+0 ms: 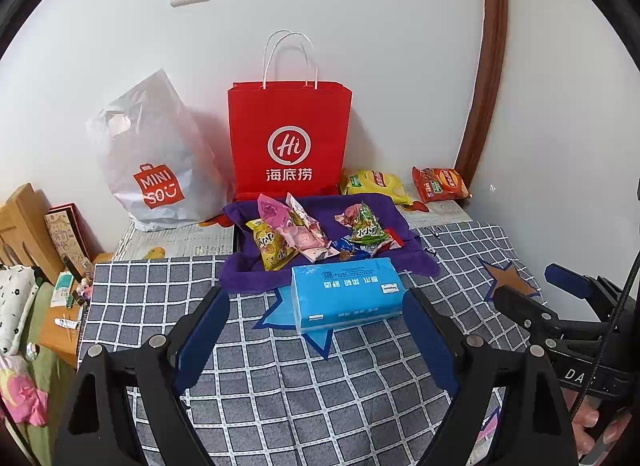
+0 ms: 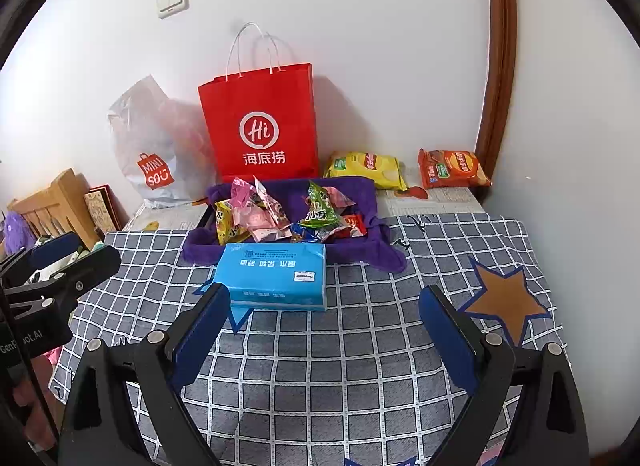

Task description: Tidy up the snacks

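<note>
A purple cloth-lined tray holds several small snack packets: a yellow one, pink ones and a green one. A yellow chips bag and an orange chips bag lie behind it by the wall. My left gripper hovers open over the table, just short of a blue tissue pack. My right gripper is open too, with nothing between its fingers, right of the pack.
A red paper bag and a grey plastic shopping bag stand against the wall. The table wears a grey checked cloth. A wooden rack and small clutter sit left. A brown door frame rises at the right.
</note>
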Motion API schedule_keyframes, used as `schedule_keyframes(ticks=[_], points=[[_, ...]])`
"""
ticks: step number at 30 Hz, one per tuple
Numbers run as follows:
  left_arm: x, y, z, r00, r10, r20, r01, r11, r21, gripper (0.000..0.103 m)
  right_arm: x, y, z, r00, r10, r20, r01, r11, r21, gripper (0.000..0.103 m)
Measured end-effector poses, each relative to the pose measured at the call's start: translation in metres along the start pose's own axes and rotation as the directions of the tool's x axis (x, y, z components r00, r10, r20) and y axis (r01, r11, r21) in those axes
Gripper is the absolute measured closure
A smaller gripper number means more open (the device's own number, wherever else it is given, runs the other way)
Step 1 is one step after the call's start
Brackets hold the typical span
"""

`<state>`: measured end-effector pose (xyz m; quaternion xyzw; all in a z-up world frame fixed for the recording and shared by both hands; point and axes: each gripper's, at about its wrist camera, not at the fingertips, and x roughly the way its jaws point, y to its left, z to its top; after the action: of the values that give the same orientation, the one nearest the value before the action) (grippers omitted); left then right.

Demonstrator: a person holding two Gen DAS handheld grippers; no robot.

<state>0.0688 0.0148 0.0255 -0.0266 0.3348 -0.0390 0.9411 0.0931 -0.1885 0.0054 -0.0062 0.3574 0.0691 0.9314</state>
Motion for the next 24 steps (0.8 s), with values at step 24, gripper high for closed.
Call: schedule_keyframes(ticks=[24], points=[[0.0038,0.0036,-0.0007,1.0,0.008,-0.002,-0.008,1.0,-0.007,0.015,0.0004,0.0018,0.0003,1.0,0.003,0.005,-0.003,1.0,-0.005,0.009]])
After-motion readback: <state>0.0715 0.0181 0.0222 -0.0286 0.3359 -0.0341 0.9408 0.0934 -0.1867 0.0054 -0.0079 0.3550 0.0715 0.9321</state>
